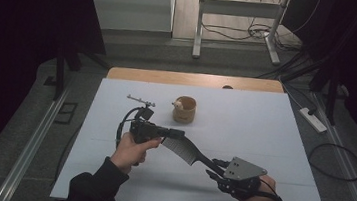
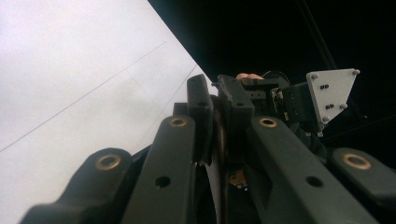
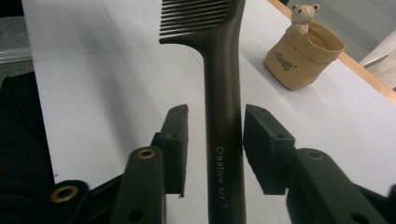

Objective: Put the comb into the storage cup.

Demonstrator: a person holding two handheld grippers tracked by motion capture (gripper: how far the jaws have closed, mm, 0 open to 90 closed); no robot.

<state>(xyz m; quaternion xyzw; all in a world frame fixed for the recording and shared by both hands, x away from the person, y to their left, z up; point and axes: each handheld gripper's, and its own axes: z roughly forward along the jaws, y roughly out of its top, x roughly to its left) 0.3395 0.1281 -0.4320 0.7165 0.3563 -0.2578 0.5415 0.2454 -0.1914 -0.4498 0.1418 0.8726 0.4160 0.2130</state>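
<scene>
Left gripper (image 1: 173, 133) clamping comb (image 1: 181, 147) at toothed end; right gripper (image 1: 213, 167) jaws standing apart, straddling comb handle, not pressing it.

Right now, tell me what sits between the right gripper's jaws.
The dark comb's handle runs between the right gripper's jaws with a gap on each side, so they aren't pressing it; the right gripper view shows this.

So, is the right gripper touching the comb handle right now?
Apart. In the right gripper view, the comb handle runs between the right gripper pads with white table visible on both sides of it, so neither pad presses on it.
</scene>
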